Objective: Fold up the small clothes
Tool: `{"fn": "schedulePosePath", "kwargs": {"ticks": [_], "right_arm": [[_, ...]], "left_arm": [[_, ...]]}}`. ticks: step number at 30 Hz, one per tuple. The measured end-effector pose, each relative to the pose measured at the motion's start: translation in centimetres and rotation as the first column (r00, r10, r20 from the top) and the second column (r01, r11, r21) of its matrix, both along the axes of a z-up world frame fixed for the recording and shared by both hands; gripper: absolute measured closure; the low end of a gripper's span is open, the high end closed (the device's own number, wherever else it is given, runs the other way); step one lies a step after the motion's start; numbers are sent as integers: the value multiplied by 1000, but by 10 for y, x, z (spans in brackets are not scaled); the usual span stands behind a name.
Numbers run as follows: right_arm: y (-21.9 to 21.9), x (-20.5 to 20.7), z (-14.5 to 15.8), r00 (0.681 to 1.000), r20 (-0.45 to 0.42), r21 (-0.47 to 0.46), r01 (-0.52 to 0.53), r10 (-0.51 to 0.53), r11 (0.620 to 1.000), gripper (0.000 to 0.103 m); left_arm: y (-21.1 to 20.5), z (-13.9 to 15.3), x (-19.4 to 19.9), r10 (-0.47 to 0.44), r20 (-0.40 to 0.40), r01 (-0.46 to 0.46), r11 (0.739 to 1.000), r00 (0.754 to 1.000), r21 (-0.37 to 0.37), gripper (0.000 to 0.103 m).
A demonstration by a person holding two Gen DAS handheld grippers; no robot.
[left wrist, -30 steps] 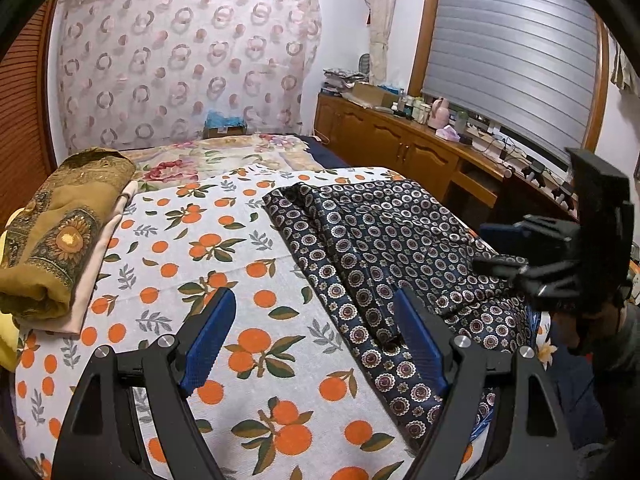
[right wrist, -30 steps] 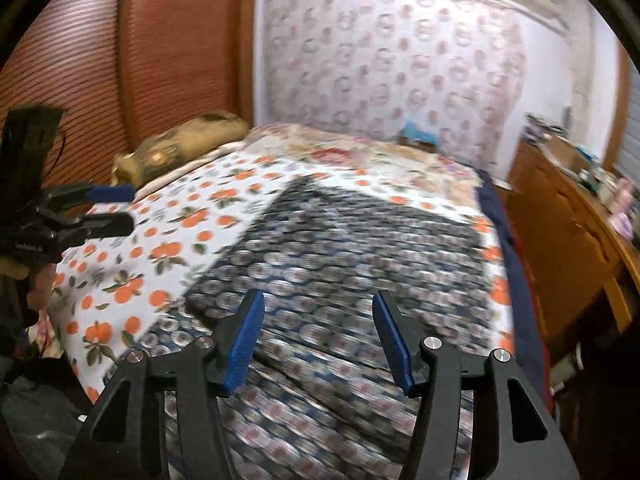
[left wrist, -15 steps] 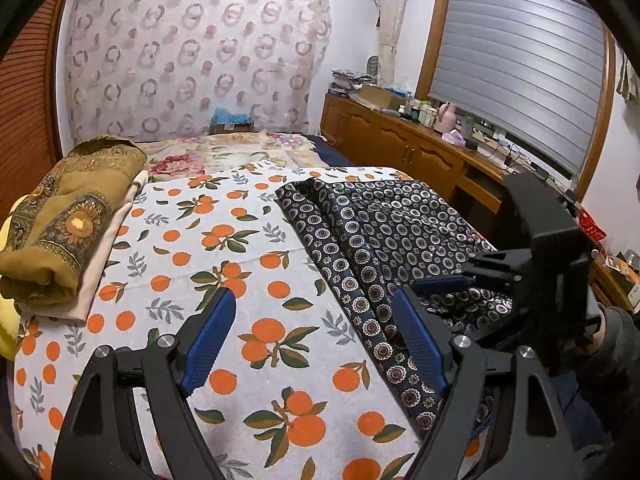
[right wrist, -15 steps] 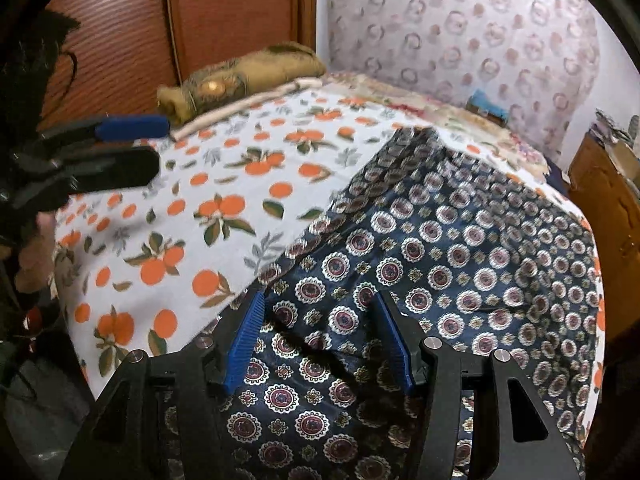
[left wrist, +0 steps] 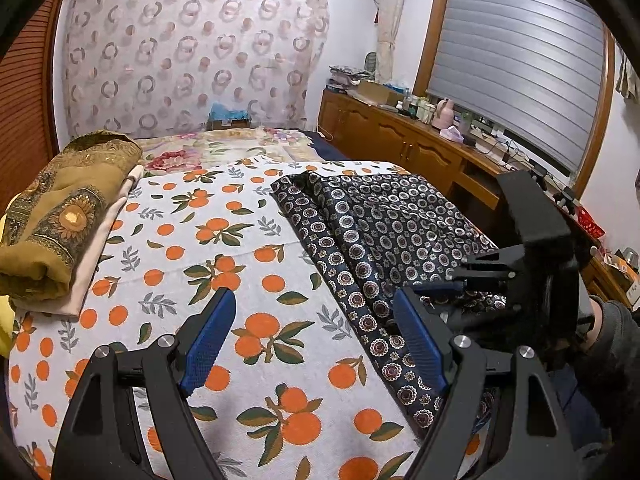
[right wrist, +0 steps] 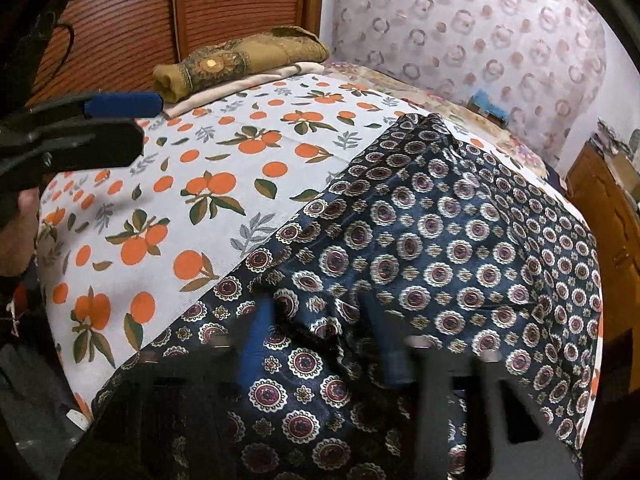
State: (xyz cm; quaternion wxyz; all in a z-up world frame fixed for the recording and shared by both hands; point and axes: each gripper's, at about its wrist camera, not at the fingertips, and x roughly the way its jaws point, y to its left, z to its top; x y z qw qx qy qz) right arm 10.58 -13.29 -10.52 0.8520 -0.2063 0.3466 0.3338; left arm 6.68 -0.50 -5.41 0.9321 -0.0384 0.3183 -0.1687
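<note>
A bed (left wrist: 256, 276) covered with a white sheet (right wrist: 168, 200) printed with oranges takes up most of both views. At its far left side, against a brown slatted wall (right wrist: 120, 28), lies a folded olive cloth (left wrist: 60, 216) with gold patterns on top of a pale folded cloth (left wrist: 104, 248). Behind the bed hangs a curtain (left wrist: 192, 52) with ring motifs. Along the right wall runs a wooden cabinet (left wrist: 404, 140) crowded with small items, under a grey blind (left wrist: 520, 56).

The garment (left wrist: 384, 232), dark navy with round white and maroon medallions, lies on the right half of the bed, touching the sheet, reaching from about the middle of the bed to the near edge. It lies loosely spread with soft folds, its left edge running diagonally across the sheet.

The left hand-held gripper (left wrist: 316, 340) hovers over bare sheet just left of the garment's edge, its blue pads well apart and nothing between them. The right hand-held gripper (right wrist: 320, 340) is down on the near part of the garment; its jaws have just been closing with a raised fold of cloth between them. They appear blurred, so I cannot tell for sure whether the pads already press on the fold. A dark sleeve (left wrist: 616, 340) shows behind it.
</note>
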Motion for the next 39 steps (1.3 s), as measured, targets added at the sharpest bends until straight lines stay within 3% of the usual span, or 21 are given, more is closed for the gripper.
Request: {"fn": "schedulePosePath", "kwargs": {"ticks": [3,15,20,28,33,39], "right_arm": [[-15,0,8,1000,-21,37,18,-17,999,95],[-103,51,84,975,30,240,205,-218,949,95],[-124,89,94,937,100,181,315,-335,932,95],[-146,167,85,865,62,107,490,-497,865,95],[-153,182,91,826,18,160,554,-564,817,61],[-162,145,87,842,21,197,526,-540,827,56]], "left_arm": [[-1,-1,0,-1,-1,1,1000,1000,2,21],[-8,-5,2,-17,-13,17,1000,1000,9,21],[-9,-6,2,-19,-14,19,1000,1000,9,21],[-13,-10,4,-28,-25,28,999,999,19,21],[-17,-11,4,-35,-30,35,999,999,22,21],[-23,-13,3,-46,-32,47,999,998,26,21]]}}
